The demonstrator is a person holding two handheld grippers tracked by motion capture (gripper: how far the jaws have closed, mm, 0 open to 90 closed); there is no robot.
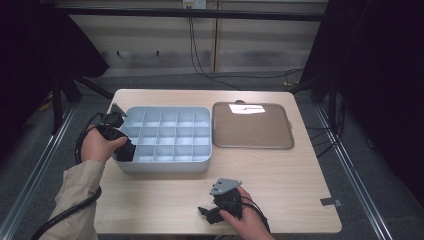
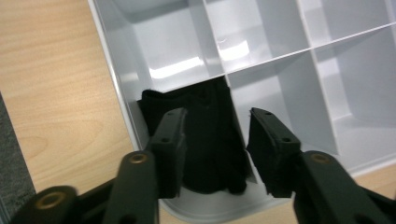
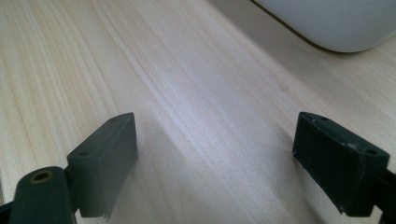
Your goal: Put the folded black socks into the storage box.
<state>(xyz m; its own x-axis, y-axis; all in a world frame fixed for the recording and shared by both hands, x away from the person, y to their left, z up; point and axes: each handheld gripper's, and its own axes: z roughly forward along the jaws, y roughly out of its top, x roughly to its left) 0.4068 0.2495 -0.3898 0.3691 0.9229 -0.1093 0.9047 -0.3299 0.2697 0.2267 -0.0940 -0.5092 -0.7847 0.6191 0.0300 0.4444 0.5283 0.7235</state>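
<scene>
we are letting go of a black folded cloth in the near-left corner cell of the grey divided box, with the left gripper hanging just over that cell, its jaws parted either side of the cloth and no pad pressing on it; the step in hand looks like the release, and the next move probably calls for lifting straight up so the jaws are not snagging the cloth or the cell walls; the right gripper is resting on the wooden table in front of the box, jaws wide apart and holding nothing; the brown lid is lying right of the box, well out of the way
</scene>
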